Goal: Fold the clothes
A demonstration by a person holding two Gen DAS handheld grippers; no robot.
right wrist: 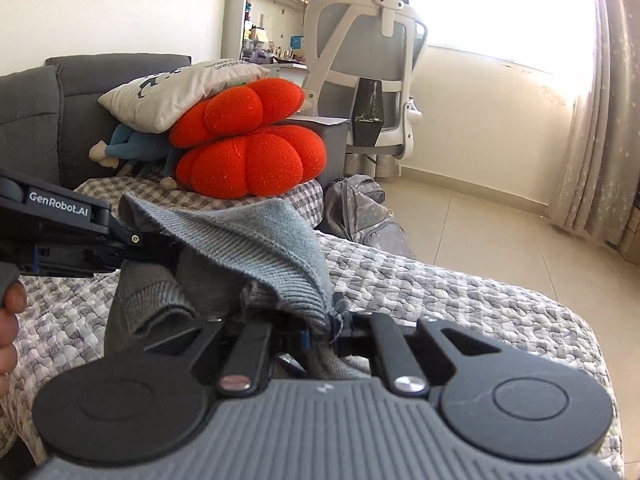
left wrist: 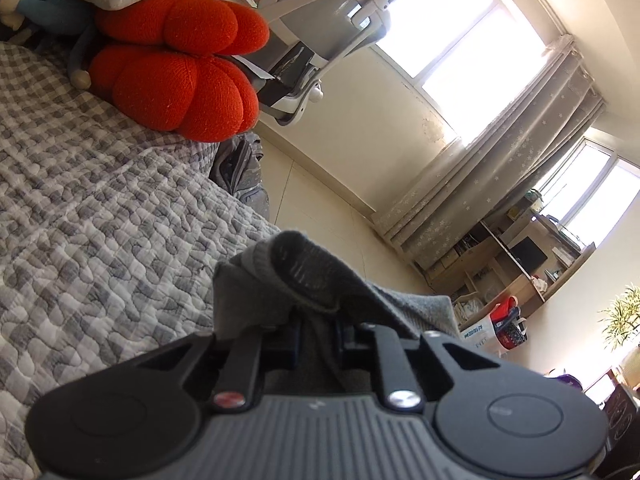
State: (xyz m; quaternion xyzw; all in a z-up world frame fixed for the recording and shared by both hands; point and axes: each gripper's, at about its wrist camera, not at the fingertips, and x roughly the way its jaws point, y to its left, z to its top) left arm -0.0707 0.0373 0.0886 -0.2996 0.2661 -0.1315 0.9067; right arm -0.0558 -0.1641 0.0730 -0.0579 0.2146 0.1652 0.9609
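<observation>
Both tongs clamped on a grey knit garment, lifted just above the bed.

Left tongs [left wrist: 316, 332] pinched on a fold of the grey knit garment [left wrist: 308, 276]; the ribbed cloth bunches over the tips and hides the pads. Right tongs [right wrist: 320, 336] pinched on the same garment [right wrist: 256, 240] at a frayed edge, fine rib knit, soft and slack, stretched as a drape between the two tools; the left tongs enter the right wrist view from the left [right wrist: 160, 244], held by a hand [right wrist: 10, 320]. Under it the bed [left wrist: 100, 220] has a quilted grey-white check cover with puckered stitching. At its far end two round orange knitted cushions [right wrist: 248, 148], lobed like pumpkins, stacked, with a white pillow [right wrist: 180, 88] on top. Grey backpack [right wrist: 360, 212] on the tiled floor beside the bed; contents not visible. Mesh office chair [right wrist: 360, 52] behind.
</observation>
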